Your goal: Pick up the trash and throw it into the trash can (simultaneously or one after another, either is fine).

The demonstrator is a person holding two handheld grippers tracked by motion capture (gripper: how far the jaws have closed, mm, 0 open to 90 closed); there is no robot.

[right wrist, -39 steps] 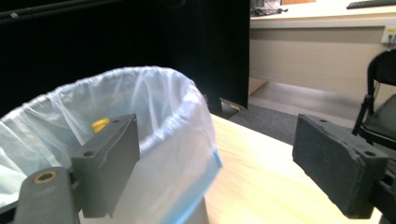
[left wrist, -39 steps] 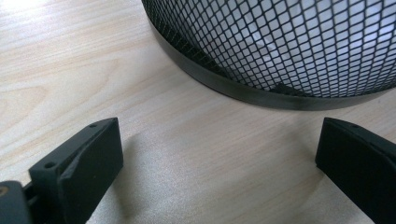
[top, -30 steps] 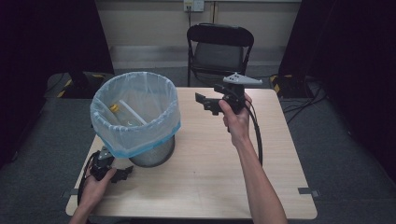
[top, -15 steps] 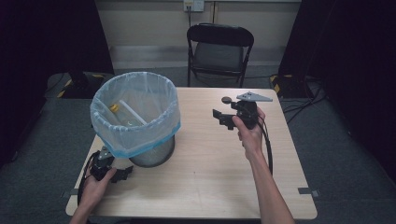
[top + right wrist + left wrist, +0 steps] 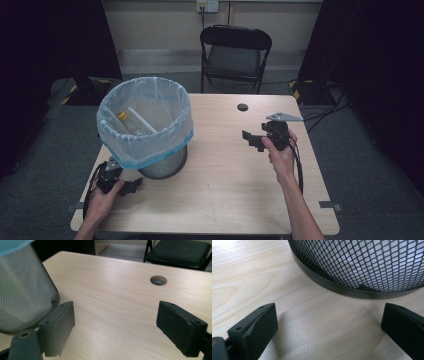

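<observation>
A pale wooden table (image 5: pixel 220 200) with a round cable hole (image 5: pixel 243 107) near its far edge carries everything here. On its left half stands a black wire-mesh waste bin (image 5: pixel 162 167) lined with a translucent white bag edged in blue (image 5: pixel 145 125); inside the bag lie a few bits of rubbish, among them a small yellow piece (image 5: pixel 121 115) and a pale stick-like strip (image 5: pixel 142 120). Beyond the far edge stands a black folding chair (image 5: pixel 235 52). The right gripper (image 5: pixel 252 140), held above the right half of the table, points toward the bin but is well apart from it, its jaws spread wide with nothing between them. The left gripper (image 5: pixel 132 186) rests low at the near left corner, just beside the bin's base, its jaws likewise wide open and empty, with bare wood between them.
</observation>
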